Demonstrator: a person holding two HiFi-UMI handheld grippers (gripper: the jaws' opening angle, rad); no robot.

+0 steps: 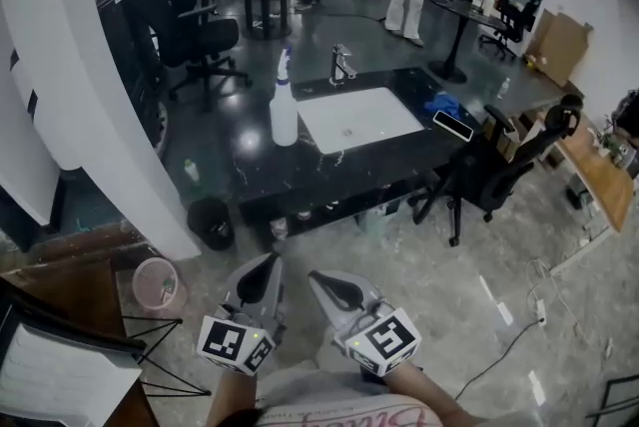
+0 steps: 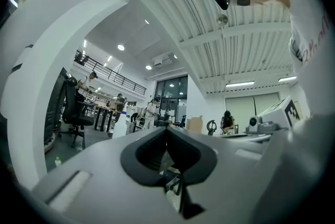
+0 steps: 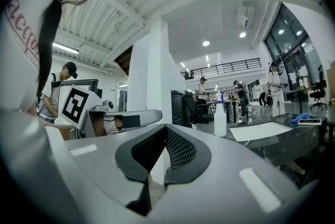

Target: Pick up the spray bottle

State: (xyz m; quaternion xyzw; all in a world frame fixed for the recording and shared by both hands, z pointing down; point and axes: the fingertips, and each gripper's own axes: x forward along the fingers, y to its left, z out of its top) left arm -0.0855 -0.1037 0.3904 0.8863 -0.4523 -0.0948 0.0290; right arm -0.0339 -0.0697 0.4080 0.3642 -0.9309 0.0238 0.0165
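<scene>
The spray bottle, white with a blue nozzle, stands upright on the black counter, just left of the white sink. It also shows in the right gripper view as the spray bottle, far ahead beside the sink. Both grippers are low in the head view, well short of the counter. My left gripper and right gripper sit side by side, jaws shut with nothing in them. In their own views the left gripper and right gripper have their pads together.
A faucet stands behind the sink, with a blue cloth and a flat device to its right. An office chair is at the counter's right end. A white pillar, pink bin and dark round object are at the left. People stand far back.
</scene>
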